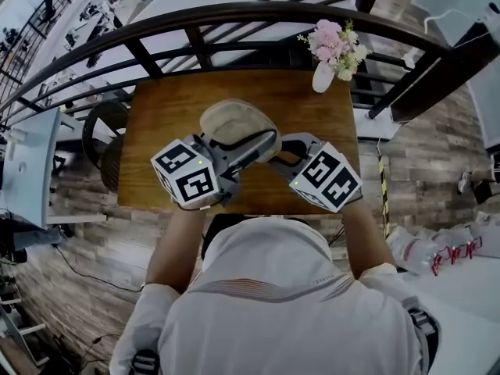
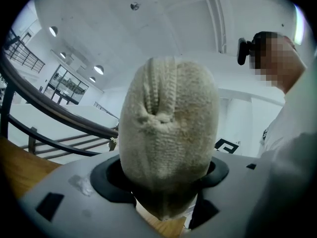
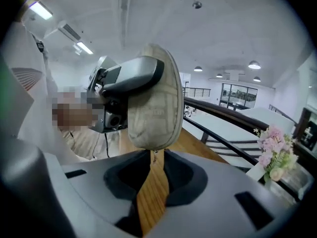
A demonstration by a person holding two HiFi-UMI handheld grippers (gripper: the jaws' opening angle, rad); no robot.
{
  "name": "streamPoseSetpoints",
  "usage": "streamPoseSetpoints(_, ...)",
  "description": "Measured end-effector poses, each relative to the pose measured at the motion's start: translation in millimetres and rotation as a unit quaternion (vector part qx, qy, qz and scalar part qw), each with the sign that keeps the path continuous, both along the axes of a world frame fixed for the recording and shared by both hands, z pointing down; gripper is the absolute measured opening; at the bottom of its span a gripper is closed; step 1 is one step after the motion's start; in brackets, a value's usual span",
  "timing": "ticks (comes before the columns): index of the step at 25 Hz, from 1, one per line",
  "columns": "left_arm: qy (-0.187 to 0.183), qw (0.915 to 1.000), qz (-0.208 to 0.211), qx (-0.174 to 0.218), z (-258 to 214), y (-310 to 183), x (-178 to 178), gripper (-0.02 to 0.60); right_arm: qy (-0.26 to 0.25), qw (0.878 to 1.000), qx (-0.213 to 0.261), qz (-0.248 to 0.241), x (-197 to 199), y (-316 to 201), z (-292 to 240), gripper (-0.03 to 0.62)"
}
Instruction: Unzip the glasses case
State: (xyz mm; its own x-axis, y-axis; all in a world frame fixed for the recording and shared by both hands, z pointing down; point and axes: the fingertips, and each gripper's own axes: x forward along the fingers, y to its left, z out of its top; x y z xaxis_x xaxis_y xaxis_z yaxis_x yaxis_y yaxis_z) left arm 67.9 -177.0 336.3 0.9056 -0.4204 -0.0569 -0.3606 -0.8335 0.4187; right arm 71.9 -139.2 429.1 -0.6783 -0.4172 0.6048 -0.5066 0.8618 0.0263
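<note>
- Wooden table [image 1: 156, 131] close against a dark curved railing [image 1: 234, 14].
- At the table's far right corner, a white vase of pink flowers [image 1: 332, 49].
- Underfoot, grey-brown wood-plank floor [image 1: 101, 241], with a strip of yellow-and-black tape [image 1: 382, 186] to the right.
- Left of the table, a dark round chair [image 1: 101, 135].
- Overhead, white ceiling [image 2: 148, 24] with round lights [image 3: 254, 65] and a long strip lamp [image 3: 40, 10].
- Beyond the railing, dark-framed windows [image 3: 237, 94].

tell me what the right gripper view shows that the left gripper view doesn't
Only the right gripper view: the zipper pull hanging between the right gripper's jaws, not yet pinched. Only the left gripper view: the puckered end seam. Both: the glasses case clamped by the left gripper, the wooden table and the railing.
</note>
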Motion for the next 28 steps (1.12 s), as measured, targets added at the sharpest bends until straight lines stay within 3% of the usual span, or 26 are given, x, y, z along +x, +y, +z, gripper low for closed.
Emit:
streamPoseSetpoints(2,-0.004,0.9999,-0.012,0.004,3,-2,-1,0.327,0.015,1.0,0.008,0.007,0,-3,3,0.066)
streamPoseSetpoints(3,-0.006,0.9998,-0.019,0.004,5,-3,-1,0.327,0.023,1.0,0.013,0.011,0,-4,5,0.06)
streamPoseSetpoints(10,-0.041,0.9979,-0.049,0.009,15,-2,0,0.315,0.063,0.996,0.05,0.034,8,-12,16,0.054)
streamPoseSetpoints(16,-0.036,0.9984,-0.042,-0.009,25,-2,-1,0.288,0.08,0.994,0.071,0.038,19,-17,21,0.052)
streamPoseSetpoints(24,-0.079,0.9964,-0.03,-0.003,39,5,4,0.287,0.126,0.985,0.113,0.039,31,-24,21,0.052)
streamPoseSetpoints(28,-0.125,0.9921,-0.013,0.005,49,12,8,0.287,0.168,0.974,0.151,0.026,33,-26,18,0.052)
